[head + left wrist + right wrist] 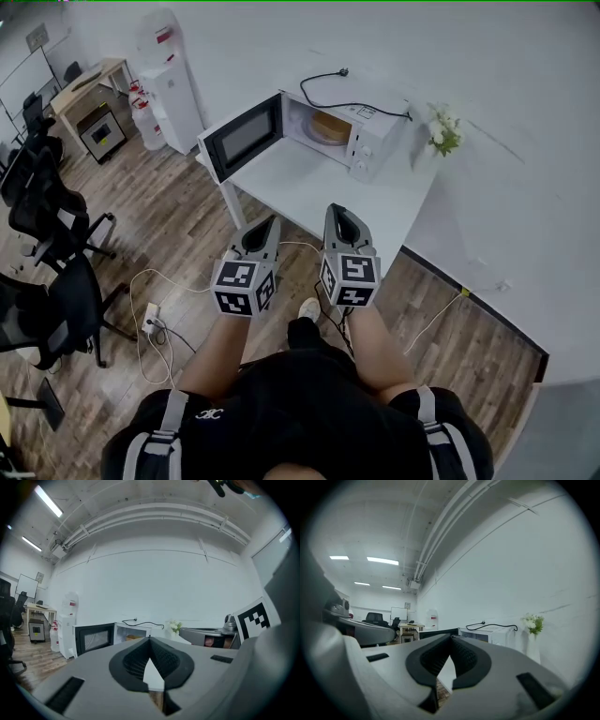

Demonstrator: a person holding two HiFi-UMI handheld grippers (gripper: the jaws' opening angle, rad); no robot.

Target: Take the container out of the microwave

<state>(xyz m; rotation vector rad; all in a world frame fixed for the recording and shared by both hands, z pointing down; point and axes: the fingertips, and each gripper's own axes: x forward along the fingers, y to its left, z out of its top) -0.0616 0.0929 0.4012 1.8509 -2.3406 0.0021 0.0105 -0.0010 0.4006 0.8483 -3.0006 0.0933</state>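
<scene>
A white microwave [361, 131] stands on the white table [309, 183] with its door [242, 137] swung open to the left. Inside it sits a tan container [328, 126], also visible in the left gripper view as the container [134, 638]. Both grippers hover short of the table's near edge, apart from the microwave. My left gripper [272, 221] is shut with nothing in it, its tips [150, 640] meeting. My right gripper [336, 210] is also shut and empty, with its tips [451, 637] touching and the microwave [485, 634] ahead of it.
A vase of white flowers [442, 131] stands on the table right of the microwave, and a black cable [330, 90] lies on top of it. A water dispenser [171, 80] is at the back left, office chairs [52, 220] are at the left, and a power strip [150, 319] lies on the wooden floor.
</scene>
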